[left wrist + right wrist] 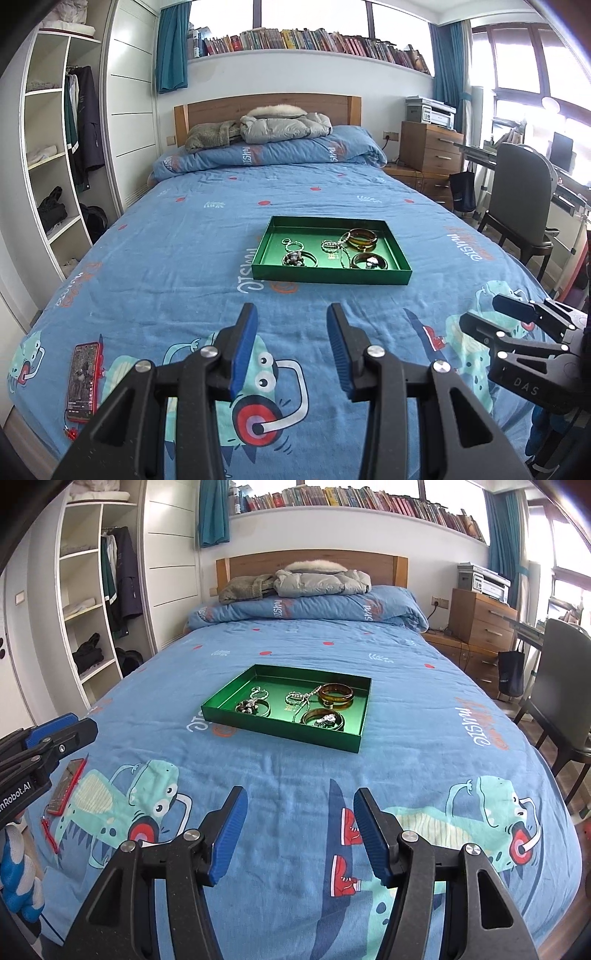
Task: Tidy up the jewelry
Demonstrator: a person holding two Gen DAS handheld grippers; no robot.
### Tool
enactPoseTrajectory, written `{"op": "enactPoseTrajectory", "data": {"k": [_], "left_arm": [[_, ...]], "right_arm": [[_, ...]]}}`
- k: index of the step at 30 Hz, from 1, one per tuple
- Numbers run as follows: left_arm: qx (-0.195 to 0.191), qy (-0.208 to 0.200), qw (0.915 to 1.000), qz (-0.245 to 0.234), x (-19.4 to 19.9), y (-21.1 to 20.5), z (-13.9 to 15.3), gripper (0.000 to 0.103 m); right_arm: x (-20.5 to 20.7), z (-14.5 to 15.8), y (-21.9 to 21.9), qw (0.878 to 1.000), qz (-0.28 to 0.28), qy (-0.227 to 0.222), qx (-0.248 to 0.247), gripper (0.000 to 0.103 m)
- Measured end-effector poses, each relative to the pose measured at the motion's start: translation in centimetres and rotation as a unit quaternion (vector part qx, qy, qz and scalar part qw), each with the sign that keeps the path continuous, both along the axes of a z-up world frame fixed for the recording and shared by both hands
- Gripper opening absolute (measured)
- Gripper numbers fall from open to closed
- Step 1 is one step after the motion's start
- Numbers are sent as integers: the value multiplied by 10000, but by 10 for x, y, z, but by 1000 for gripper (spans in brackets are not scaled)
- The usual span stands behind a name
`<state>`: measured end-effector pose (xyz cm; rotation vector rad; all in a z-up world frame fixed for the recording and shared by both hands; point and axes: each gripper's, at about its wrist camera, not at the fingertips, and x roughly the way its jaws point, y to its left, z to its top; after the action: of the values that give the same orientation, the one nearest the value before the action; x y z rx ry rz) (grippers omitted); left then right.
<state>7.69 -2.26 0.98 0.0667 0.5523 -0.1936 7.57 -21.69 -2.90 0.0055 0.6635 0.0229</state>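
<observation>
We hold both claws low over the near end of the bed [155, 229], whose blue cartoon-print cover fills most of each view. Our left claw [291, 347] has its blue-padded fingers spread wide with nothing between them, and our right claw [297, 834] stands just as wide and just as empty. In the left wrist view the right claw shows at the far right edge; in the right wrist view the left claw shows at the left edge.

The green tray [373, 222] lies flat on the cover near the middle of the bed, well apart from both claws and farther up the bed than either. Inside it sits the jewelry: an amber bangle [364, 237] in the far right part, a second bangle [369, 261] nearer to us with a small silvery piece lying inside its ring, a beaded chain [334, 246] draped between them toward the centre, and on the left a thin ring-shaped bangle [300, 259] with a dark clustered piece on it. Small silver rings [291, 243] lie just beyond that.

A red phone [83, 376] rests on the cover near the left edge of the bed, screen up.
</observation>
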Motion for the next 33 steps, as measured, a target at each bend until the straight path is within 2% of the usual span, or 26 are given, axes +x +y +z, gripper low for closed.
{"op": "enactPoseTrajectory", "data": {"k": [26,30,32,33], "left_arm": [[21,-23,9999,-140,-28,0,-1,37],[36,-3,9999,-160,-31,-2,-3,37],[46,-1,9998,-167,-32,-4,-4,37],[43,6,9998,-175,-32,-4,-4,37]], "right_arm": [[-29,-3,-7,9999,-56,-94,-130,59],[-33,-5,-6,9997,-82,-110,-202,63],[-35,-5,-7,9996,-101,-130,-217,67],[-35,-5,-7,9996,-108,-142,-216,72]]}}
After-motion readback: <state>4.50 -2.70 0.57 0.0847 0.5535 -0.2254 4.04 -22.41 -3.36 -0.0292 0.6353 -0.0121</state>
